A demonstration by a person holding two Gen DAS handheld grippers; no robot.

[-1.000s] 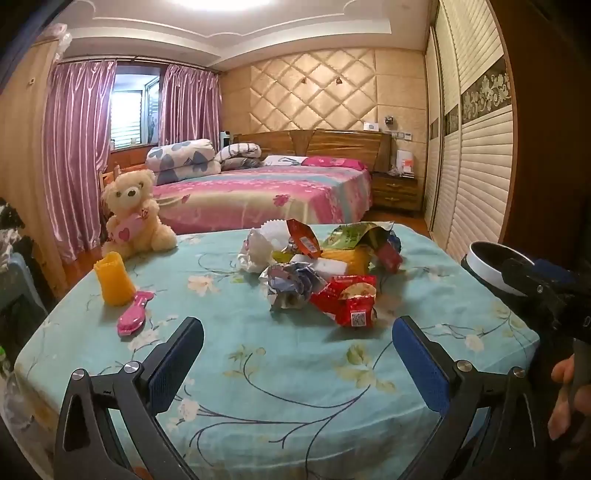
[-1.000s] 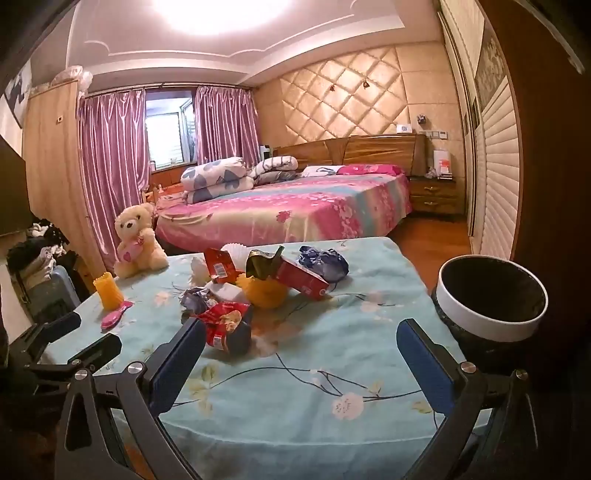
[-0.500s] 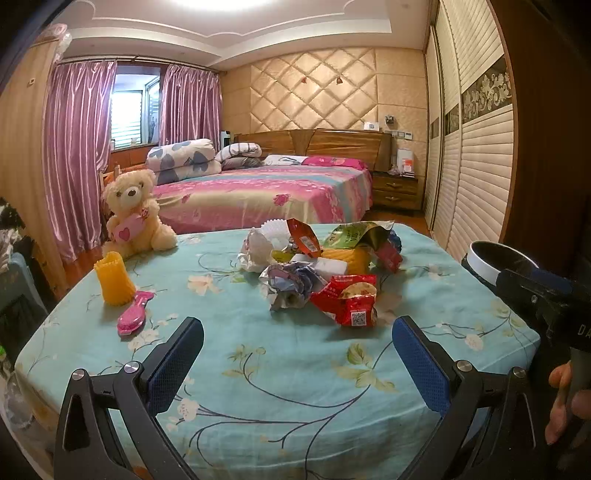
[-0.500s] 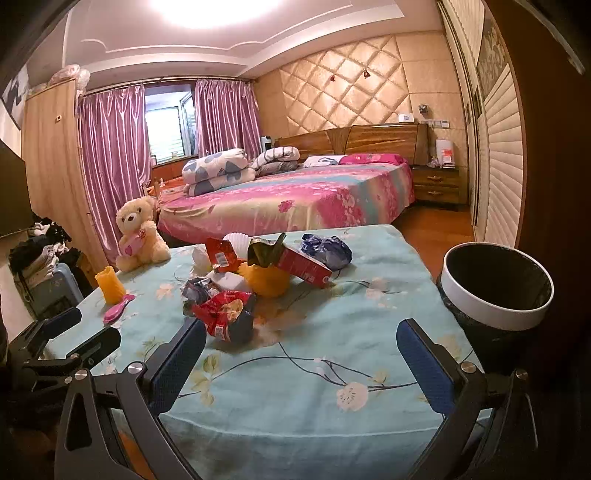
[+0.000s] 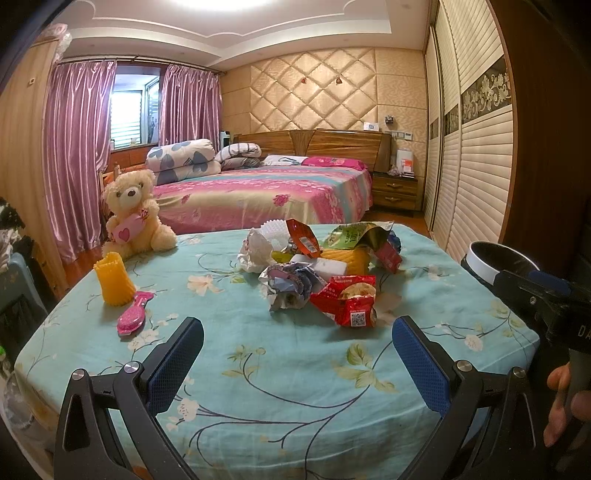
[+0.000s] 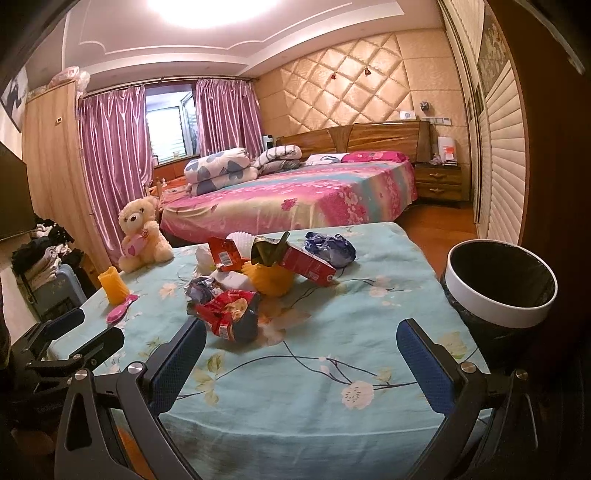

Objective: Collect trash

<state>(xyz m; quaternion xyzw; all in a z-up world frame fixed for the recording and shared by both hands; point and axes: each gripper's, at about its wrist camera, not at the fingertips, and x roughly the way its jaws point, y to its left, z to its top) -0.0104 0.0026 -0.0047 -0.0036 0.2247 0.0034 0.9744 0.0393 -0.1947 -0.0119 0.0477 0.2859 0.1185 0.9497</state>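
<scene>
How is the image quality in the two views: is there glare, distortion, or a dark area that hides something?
Left wrist view: the ceiling lamp is overexposed, straight wardrobe slats bow from fisheye distortion, and the trash pile is sharp. Right wrist view: the lamp glares more, the corners are black, and the inside of the bin is too dark to read.

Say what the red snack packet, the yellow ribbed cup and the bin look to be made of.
Red snack packet: thin glossy plastic film, crinkled, with printed code.
Yellow ribbed cup: probably moulded plastic, slightly translucent, with even ridges.
Bin: smooth white rim, likely plastic, around a dark liner that looks like a thin bag.
</scene>
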